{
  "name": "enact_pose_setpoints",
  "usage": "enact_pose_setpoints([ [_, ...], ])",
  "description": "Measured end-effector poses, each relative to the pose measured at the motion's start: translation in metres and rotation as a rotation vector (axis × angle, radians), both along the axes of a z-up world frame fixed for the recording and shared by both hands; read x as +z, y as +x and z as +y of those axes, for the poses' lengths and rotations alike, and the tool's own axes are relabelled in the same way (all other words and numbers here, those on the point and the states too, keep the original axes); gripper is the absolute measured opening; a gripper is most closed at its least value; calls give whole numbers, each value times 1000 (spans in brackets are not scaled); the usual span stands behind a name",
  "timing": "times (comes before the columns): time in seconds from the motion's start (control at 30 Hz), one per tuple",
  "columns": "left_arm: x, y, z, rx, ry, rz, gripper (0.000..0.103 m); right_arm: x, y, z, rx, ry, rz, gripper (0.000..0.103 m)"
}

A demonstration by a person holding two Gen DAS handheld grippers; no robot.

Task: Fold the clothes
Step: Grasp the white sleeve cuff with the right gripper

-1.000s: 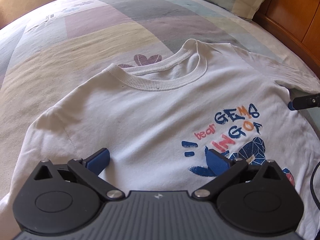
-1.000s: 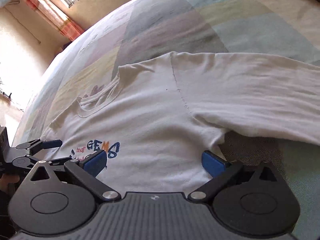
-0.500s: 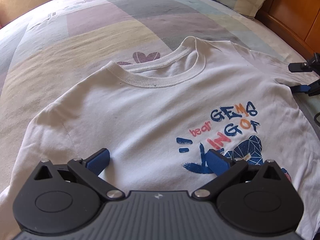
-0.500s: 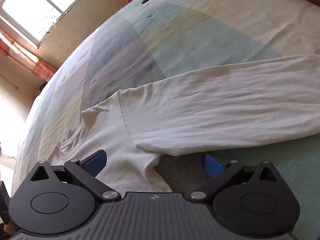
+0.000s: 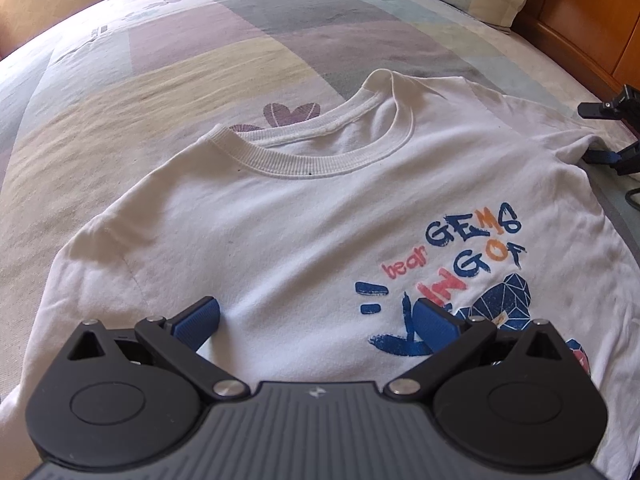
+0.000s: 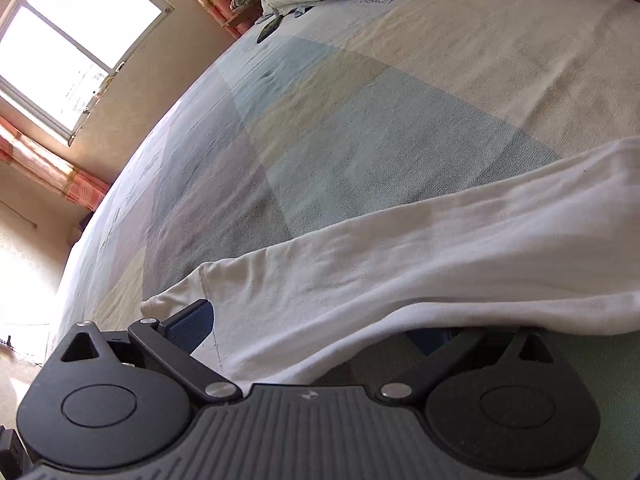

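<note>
A: Where's the white shirt (image 5: 304, 240)?

B: Flat on the bed (image 5: 160, 64), print up, collar toward the top of the frame – no fold shows. The long sleeve (image 6: 440, 256) lies stretched toward the right edge.

A: And the tools?

B: Left tool (image 5: 316, 316) spread above the chest. Right tool (image 6: 320, 326) spread too, its jaws astride the sleeve's root – a second ago it stood further back, over the body.

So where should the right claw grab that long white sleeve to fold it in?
Probably the sleeve near its shoulder seam, pinching the lower edge, which lifts slightly off the bedspread. Come in low from the underarm side: the right claw is open there with the fabric between its jaws. The cuff is out of view.
</note>
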State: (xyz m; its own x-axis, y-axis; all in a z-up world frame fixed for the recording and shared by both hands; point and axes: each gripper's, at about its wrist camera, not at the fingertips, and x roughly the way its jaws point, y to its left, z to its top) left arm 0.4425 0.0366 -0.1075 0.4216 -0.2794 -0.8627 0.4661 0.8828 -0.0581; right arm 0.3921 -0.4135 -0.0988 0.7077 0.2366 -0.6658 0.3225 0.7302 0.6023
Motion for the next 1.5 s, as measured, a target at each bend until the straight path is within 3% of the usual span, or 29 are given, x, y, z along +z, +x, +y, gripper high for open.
enact_pose_setpoints([
  [0.23,0,0,-3,-7,3,-1,102,-1,-63,-7,-91,23,-59,103],
  [0.33,1,-2,-5,-14,7,0,102,0,-81,-16,-141,-16,-64,103],
  [0.5,1,-4,-8,-13,18,5,102,-5,-101,-57,-329,-10,-89,103],
  [0.63,1,-5,-10,-13,27,8,102,-16,-120,-96,-492,76,-173,103],
  [0.83,1,-5,-13,-15,40,12,102,-17,-136,-142,-632,36,-200,103],
  [1.0,0,-4,-15,-17,49,14,102,-12,-148,-189,-712,-23,-165,103],
  [1.27,-2,-3,-16,-20,57,16,102,-20,-170,-221,-680,83,-212,101],
  [1.4,-2,-2,-17,-23,65,21,102,-24,-177,-225,-647,78,-226,90],
  [1.47,-3,-1,-18,-21,73,23,102,-22,-175,-230,-634,42,-190,73],
  [1.5,-3,-1,-19,-21,78,24,102,-22,-175,-233,-634,25,-161,55],
])
